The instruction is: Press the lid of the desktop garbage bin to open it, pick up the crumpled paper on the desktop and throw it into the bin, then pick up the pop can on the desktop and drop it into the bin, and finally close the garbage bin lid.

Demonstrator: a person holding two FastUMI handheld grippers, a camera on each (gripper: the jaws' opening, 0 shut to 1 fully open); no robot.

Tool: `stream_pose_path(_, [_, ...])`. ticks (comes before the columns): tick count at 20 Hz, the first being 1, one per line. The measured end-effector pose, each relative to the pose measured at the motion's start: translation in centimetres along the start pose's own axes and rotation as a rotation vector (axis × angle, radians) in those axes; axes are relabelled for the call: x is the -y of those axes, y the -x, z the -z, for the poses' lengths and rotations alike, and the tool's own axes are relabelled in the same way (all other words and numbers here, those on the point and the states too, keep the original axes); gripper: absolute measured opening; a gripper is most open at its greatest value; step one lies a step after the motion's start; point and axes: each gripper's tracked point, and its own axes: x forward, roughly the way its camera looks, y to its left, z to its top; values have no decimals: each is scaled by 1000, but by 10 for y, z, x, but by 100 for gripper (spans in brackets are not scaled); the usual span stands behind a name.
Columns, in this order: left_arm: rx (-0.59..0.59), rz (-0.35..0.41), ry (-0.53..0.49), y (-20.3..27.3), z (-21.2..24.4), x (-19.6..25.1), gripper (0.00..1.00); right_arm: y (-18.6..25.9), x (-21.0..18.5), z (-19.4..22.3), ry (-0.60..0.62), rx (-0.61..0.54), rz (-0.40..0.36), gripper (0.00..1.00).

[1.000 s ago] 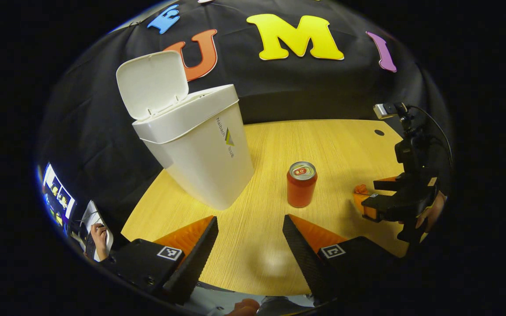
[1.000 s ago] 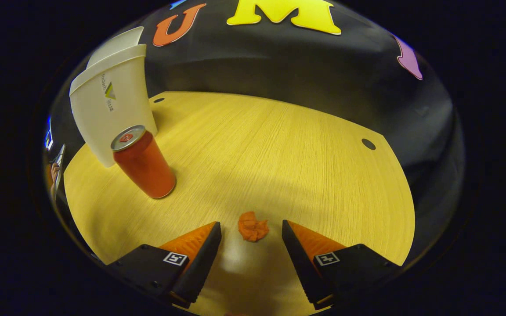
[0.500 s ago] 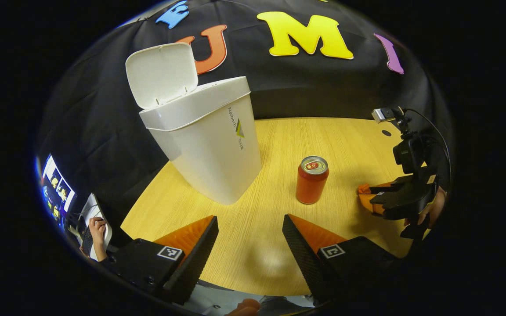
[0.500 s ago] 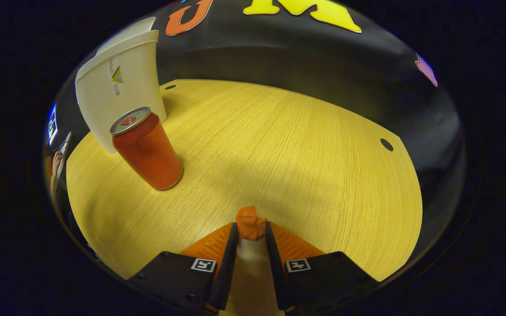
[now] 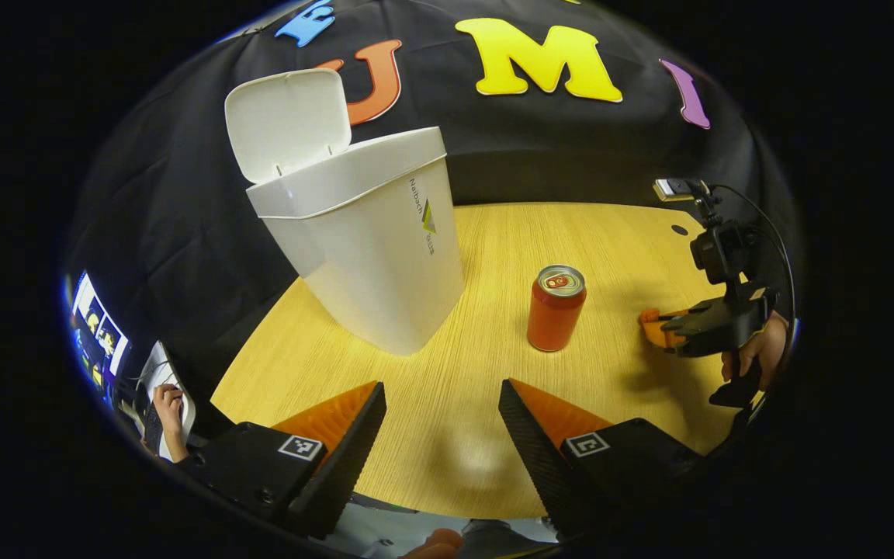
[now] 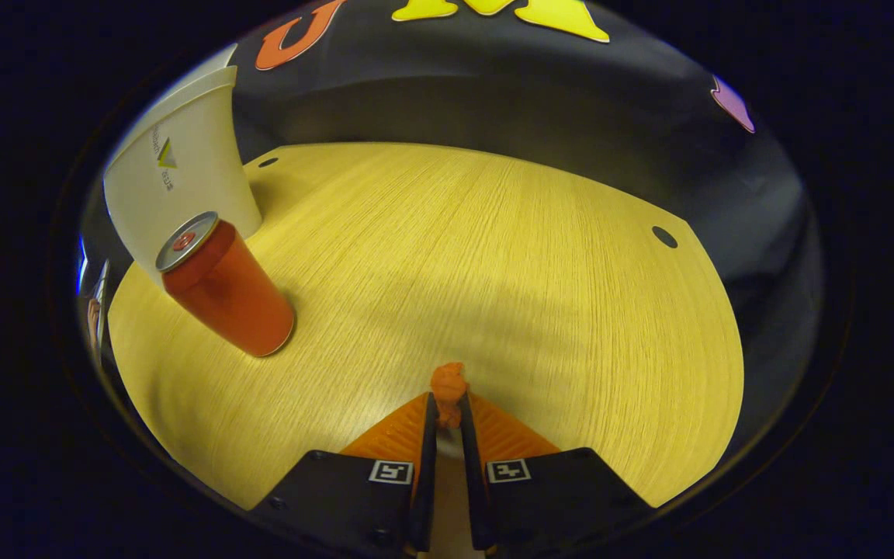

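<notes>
Right claw pinching the crumpled paper over the desk

The desk [image 6: 493,256] is carrying the white bin [image 5: 369,256], its lid [image 5: 288,120] standing open, and the pop can [image 5: 556,308] upright just beside it. The left claw [image 5: 441,404] is hovering spread wide; the right claw [image 6: 447,415] is squeezing the crumpled paper [image 6: 448,386] between both fingers.

White garbage bin [image 5: 369,256] and lid [image 5: 288,124]; orange-red pop can [image 5: 556,310] with silver top; orange crumpled paper [image 6: 448,386]; pale yellow wood-grain table [image 6: 493,256].

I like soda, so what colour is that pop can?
The pop can is orange-red with a silver top, clearest in the right gripper view.
</notes>
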Motion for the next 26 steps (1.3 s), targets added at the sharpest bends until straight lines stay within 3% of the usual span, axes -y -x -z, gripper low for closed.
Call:
stream_pose_path(5, [24,27,-37,4,-2,-3,97,34,6,-12,-50,57,17,20])
stream_pose_path(11, [110,98,-59,1,-30,1,97,125,11,-93,-122,238,23,20])
stream_pose_path(14, [141,142,-66,3,-36,3,96,166,6,-134,-96,317,32,19])
stream_pose_path(20, [134,161,-33,1,-25,-27,97,226,-60,-222,-9,471,-27,19])
stream_pose_path(26, [165,174,-15,4,-17,-73,97,245,-180,-295,128,569,-141,19])
